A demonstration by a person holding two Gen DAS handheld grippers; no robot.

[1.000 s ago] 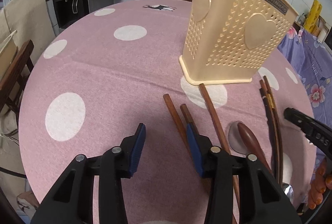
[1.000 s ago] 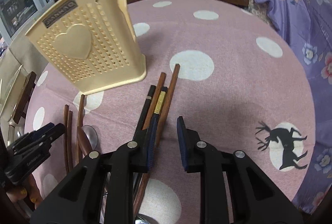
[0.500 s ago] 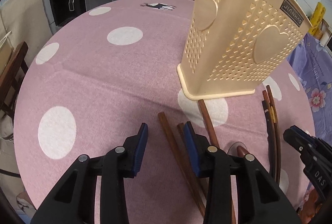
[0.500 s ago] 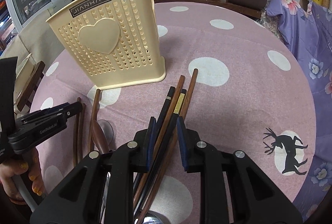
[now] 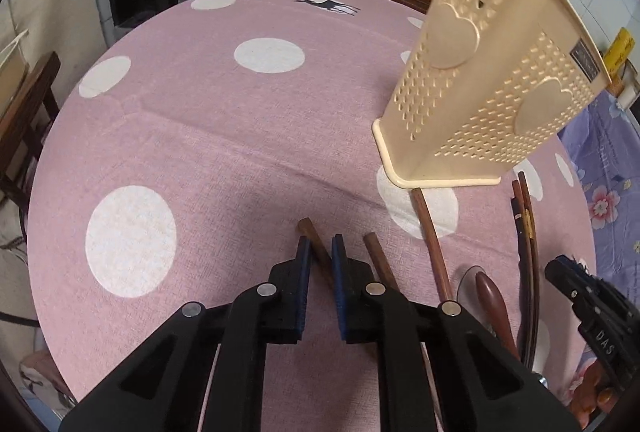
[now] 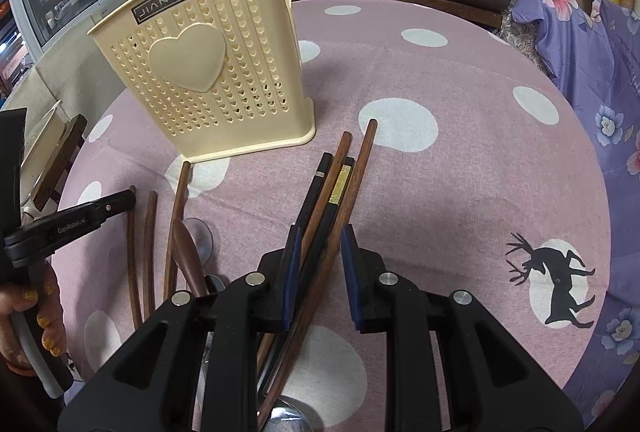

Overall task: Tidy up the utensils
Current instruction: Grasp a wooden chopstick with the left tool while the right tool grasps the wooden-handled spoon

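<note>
Left wrist view: the left gripper (image 5: 320, 258) has its jaws nearly closed around the end of one brown chopstick (image 5: 310, 232); whether the pads press it cannot be told.
Right wrist view: the right gripper (image 6: 318, 252) has its jaws partly open, with a bundle of chopsticks (image 6: 332, 187) lying between them; two brown, two black, not visibly squeezed.
Holder: a cream utensil holder (image 6: 200, 71) with heart cut-outs stands upright on the counter (image 6: 460, 171), just beyond the chopstick tips.
Loose pieces: another brown chopstick (image 5: 430, 236) has its tip against the holder's base; a wooden spoon (image 6: 188, 256) lies on a metal spoon (image 6: 202, 236) between the grippers.
Counter: pink cloth with white dots.
</note>
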